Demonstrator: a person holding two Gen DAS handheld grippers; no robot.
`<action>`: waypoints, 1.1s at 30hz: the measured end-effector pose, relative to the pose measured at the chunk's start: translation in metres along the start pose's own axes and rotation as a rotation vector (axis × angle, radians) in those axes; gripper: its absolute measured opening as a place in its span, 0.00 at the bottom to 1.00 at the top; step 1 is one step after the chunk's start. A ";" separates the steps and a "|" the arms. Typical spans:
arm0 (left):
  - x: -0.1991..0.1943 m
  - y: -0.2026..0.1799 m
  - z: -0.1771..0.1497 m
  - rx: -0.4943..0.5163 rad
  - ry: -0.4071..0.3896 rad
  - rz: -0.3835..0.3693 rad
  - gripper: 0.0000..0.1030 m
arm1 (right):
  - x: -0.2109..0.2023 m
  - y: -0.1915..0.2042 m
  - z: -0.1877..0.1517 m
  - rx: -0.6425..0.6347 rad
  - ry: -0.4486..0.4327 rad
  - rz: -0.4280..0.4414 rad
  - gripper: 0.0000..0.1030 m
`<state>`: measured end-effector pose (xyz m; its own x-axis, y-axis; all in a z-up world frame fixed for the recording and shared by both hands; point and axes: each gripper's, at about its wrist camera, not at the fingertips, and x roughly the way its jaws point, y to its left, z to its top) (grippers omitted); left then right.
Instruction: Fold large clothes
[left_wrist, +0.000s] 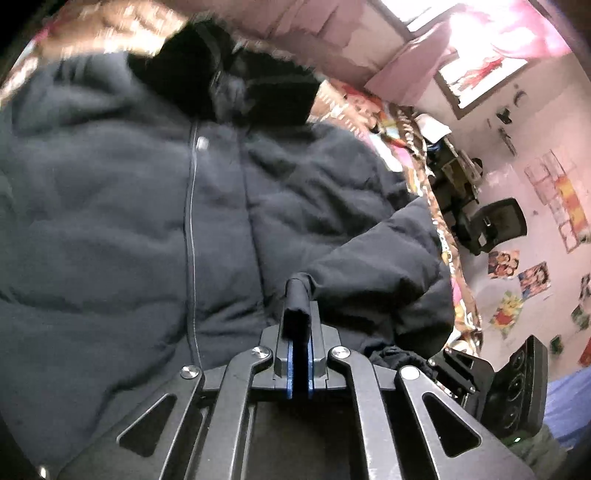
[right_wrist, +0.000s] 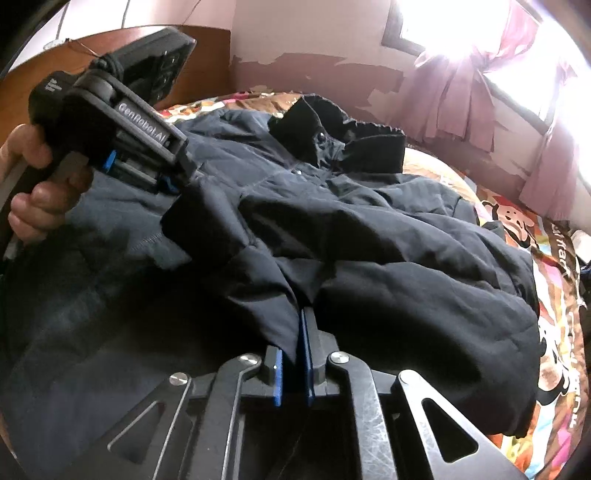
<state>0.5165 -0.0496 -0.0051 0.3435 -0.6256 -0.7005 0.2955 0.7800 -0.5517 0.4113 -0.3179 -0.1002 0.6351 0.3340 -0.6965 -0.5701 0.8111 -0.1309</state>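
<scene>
Fabric of a dark navy padded jacket (left_wrist: 147, 206) is clamped in both grippers. The jacket is spread front-up across a bed covered by a cartoon-print bedspread (right_wrist: 517, 225), with its black collar (right_wrist: 332, 140) turned toward the wooden headboard (right_wrist: 207, 48) and the peeling pink wall (right_wrist: 295, 37).

In the left wrist view, the left gripper (left_wrist: 300, 321) is seen closed on a narrow fold of the jacket, which sticks up between the blue-padded fingers (left_wrist: 290, 365); the fold belongs to a sleeve (left_wrist: 373, 266) lying across the jacket's right-hand part in this view. The front placket with a silver snap (left_wrist: 202, 142) is seen running up the middle toward the collar, which is blurred. A black office chair (left_wrist: 498, 221) and posters (left_wrist: 504, 264) on the wall are seen beyond the bed's edge.

In the right wrist view, the right gripper (right_wrist: 300, 325) is closed on a fold of the jacket's lower part, the cloth being pinched between its fingers (right_wrist: 306, 354) and drawn taut toward the pads. The left gripper (right_wrist: 184, 173) is seen at upper left, held by the person's left hand (right_wrist: 37, 184), its tip buried in the cloth over the jacket's far side. Pink curtains (right_wrist: 461, 99) hang by a bright window (right_wrist: 517, 59).
</scene>
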 end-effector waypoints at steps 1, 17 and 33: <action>-0.009 -0.006 0.002 0.024 -0.024 0.010 0.03 | -0.005 -0.001 0.002 0.020 -0.013 0.016 0.11; -0.135 0.023 -0.002 0.107 -0.255 0.239 0.02 | -0.077 0.006 0.019 0.113 -0.229 0.112 0.75; -0.098 0.117 -0.009 0.035 -0.100 0.549 0.03 | 0.044 -0.041 0.056 0.238 0.054 -0.095 0.82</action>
<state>0.5093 0.1032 -0.0054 0.5381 -0.1276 -0.8332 0.0783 0.9918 -0.1013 0.4920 -0.3091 -0.0862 0.6476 0.2297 -0.7265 -0.3664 0.9299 -0.0325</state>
